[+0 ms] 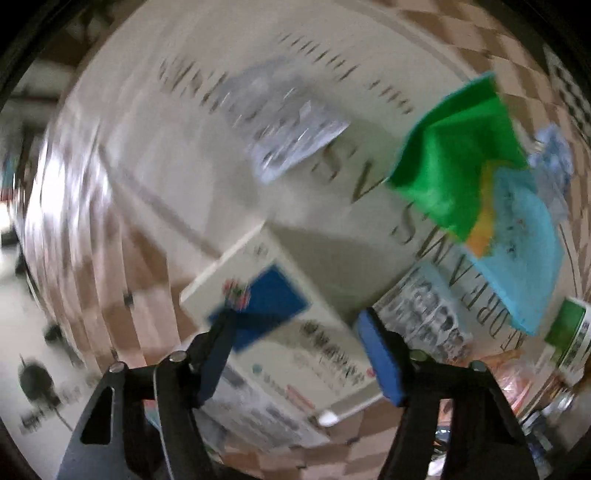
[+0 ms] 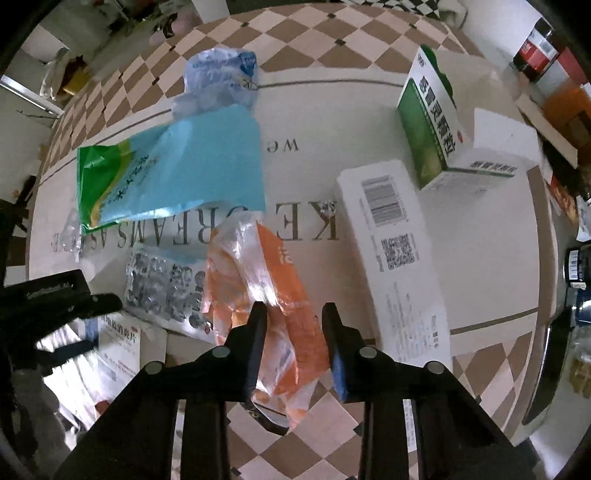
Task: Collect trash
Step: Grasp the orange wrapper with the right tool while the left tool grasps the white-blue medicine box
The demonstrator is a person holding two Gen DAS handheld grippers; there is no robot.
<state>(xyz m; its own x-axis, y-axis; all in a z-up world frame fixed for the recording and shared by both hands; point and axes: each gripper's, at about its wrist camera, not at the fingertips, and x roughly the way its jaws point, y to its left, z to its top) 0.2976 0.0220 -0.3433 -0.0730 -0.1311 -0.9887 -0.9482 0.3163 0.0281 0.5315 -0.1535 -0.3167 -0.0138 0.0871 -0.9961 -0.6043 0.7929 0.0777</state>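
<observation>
In the blurred left wrist view my left gripper (image 1: 295, 321) is open around a white box with a blue patch (image 1: 273, 325); whether the pads touch it is unclear. A green and blue bag (image 1: 476, 195) and a clear wrapper (image 1: 284, 118) lie beyond. In the right wrist view my right gripper (image 2: 293, 314) is open over an orange and clear plastic bag (image 2: 266, 280) lying between its fingers. The green and blue bag (image 2: 173, 166), a printed wrapper (image 2: 162, 284), a long white box (image 2: 395, 240) and a green box (image 2: 428, 125) lie on the cream mat (image 2: 480, 258).
A crumpled blue plastic bag (image 2: 221, 74) lies at the mat's far edge. The left gripper's body (image 2: 48, 306) shows at the left over a white box (image 2: 118, 347). Bottles and jars (image 2: 543, 48) stand at the right. Checkered floor (image 2: 314, 33) surrounds the mat.
</observation>
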